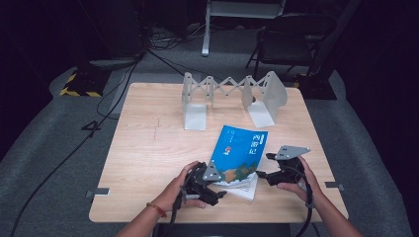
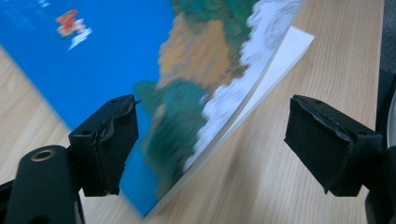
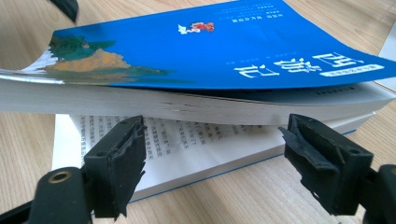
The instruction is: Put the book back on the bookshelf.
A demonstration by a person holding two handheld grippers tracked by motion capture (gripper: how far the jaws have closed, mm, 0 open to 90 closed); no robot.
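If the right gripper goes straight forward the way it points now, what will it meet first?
Probably the blue book: the right gripper faces its half-open page edge, jaws open, with printed pages between them.

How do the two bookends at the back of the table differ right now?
The left bookend stands square to the table edge, its foot plate pointing toward the person; the right bookend is turned at an angle, its foot plate slanting toward the blue book. The right one's upright has a rounded outline, while the left's looks narrower and straighter. Both are pale grey, upright, and joined by the same zigzag lattice.
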